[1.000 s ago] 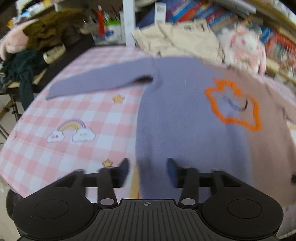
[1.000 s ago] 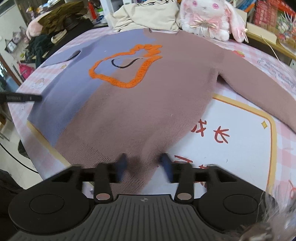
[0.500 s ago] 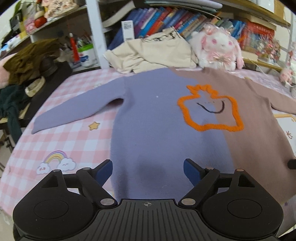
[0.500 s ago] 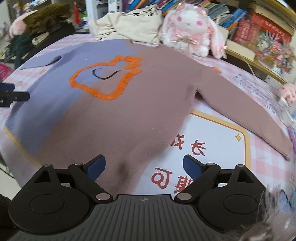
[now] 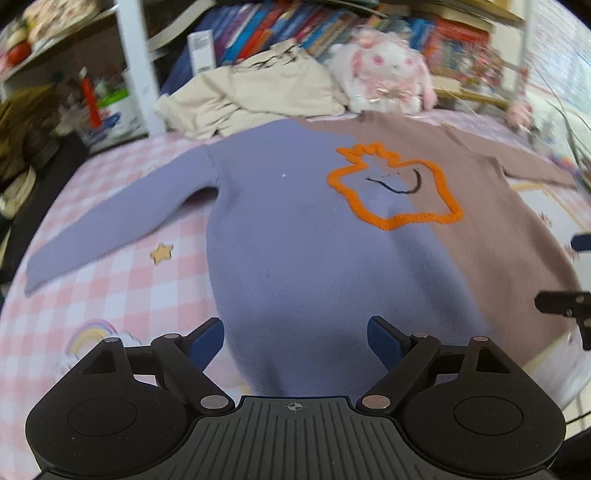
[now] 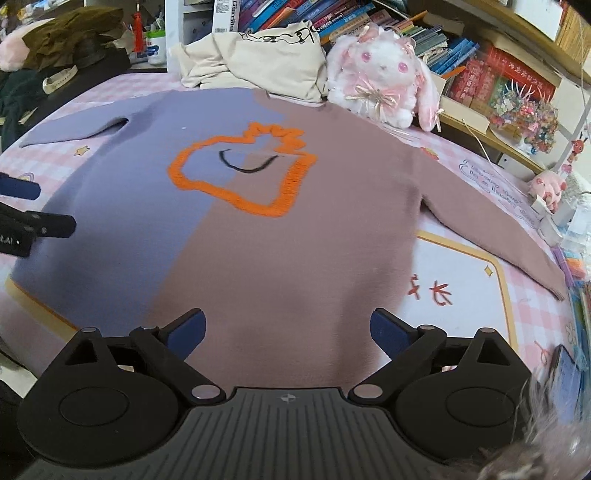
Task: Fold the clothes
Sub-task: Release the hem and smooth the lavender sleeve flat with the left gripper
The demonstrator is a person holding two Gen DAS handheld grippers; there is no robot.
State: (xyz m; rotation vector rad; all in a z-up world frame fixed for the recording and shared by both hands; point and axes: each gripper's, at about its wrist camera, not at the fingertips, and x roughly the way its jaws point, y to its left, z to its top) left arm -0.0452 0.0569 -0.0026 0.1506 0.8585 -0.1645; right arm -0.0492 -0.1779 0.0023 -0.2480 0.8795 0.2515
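Note:
A sweater [image 5: 295, 229], lavender on one half and mauve on the other [image 6: 295, 258], lies flat and face up on the pink checked tablecloth [image 5: 122, 266], both sleeves spread out. An orange outlined figure [image 6: 240, 173] marks its chest. My left gripper [image 5: 295, 341] is open and empty above the lavender hem. My right gripper [image 6: 288, 332] is open and empty above the mauve hem. Each gripper's fingertips show at the edge of the other's view.
A cream garment [image 6: 258, 55] is heaped beyond the sweater's collar beside a pink plush rabbit [image 6: 384, 77]. Bookshelves [image 6: 461, 55] stand behind. Small items and a phone [image 6: 565, 373] crowd the table's right edge. Dark clothes [image 6: 55, 33] pile at the far left.
Both grippers opened wide, let go of the sweater's hem and pulled back from it. The sweater now lies flat.

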